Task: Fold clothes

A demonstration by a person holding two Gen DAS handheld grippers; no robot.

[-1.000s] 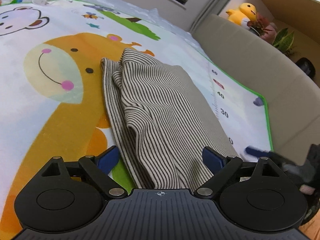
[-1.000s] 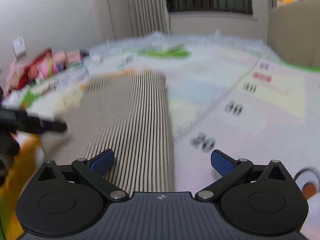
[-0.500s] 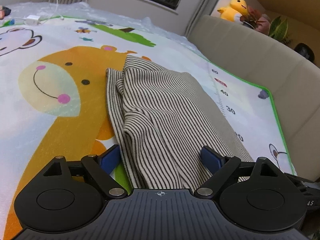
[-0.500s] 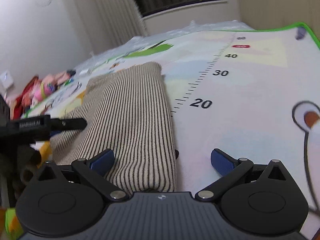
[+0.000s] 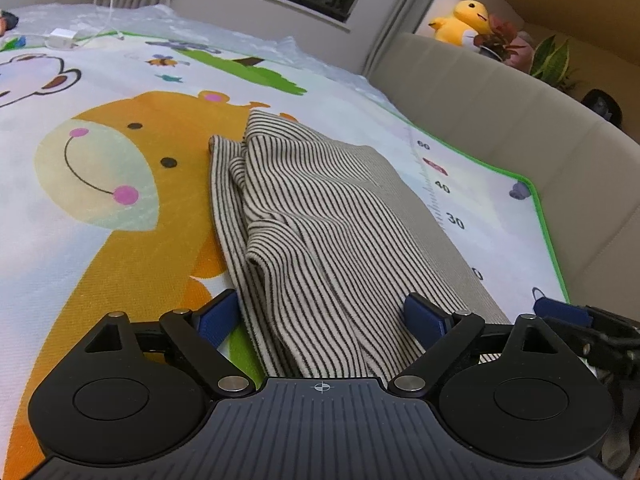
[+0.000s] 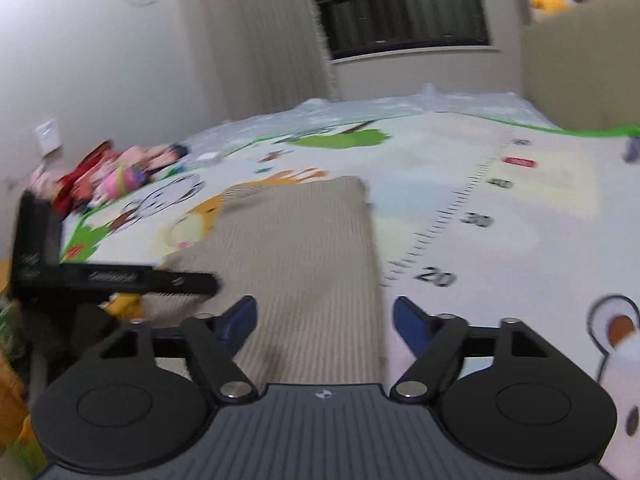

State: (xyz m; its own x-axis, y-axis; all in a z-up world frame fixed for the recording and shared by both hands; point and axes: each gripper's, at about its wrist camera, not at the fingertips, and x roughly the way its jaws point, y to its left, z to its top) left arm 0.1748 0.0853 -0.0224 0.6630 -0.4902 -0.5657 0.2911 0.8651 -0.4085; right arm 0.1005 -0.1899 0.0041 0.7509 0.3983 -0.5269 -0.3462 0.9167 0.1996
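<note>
A beige garment with thin dark stripes (image 5: pixel 320 216) lies folded lengthwise on the cartoon play mat (image 5: pixel 100 208). My left gripper (image 5: pixel 320 316) is open, its blue fingers straddling the garment's near left end. My right gripper (image 6: pixel 322 320) is open too, its fingers either side of the garment's (image 6: pixel 304 248) near right edge. The right view is blurred. The left gripper's black body (image 6: pixel 100 276) shows at the left of the right wrist view. The right gripper's fingertip (image 5: pixel 560 308) shows at the right edge of the left wrist view.
A beige padded wall (image 5: pixel 500 120) borders the mat on the right, with a yellow plush duck (image 5: pixel 464 20) and plants on the ledge above. Toys (image 6: pixel 116 172) lie at the mat's far left. A white charger and cable (image 5: pixel 64 36) lie at the far end.
The right gripper's fingers have narrowed somewhat over the garment's near edge and its view has tilted up. The left gripper has barely shifted.
</note>
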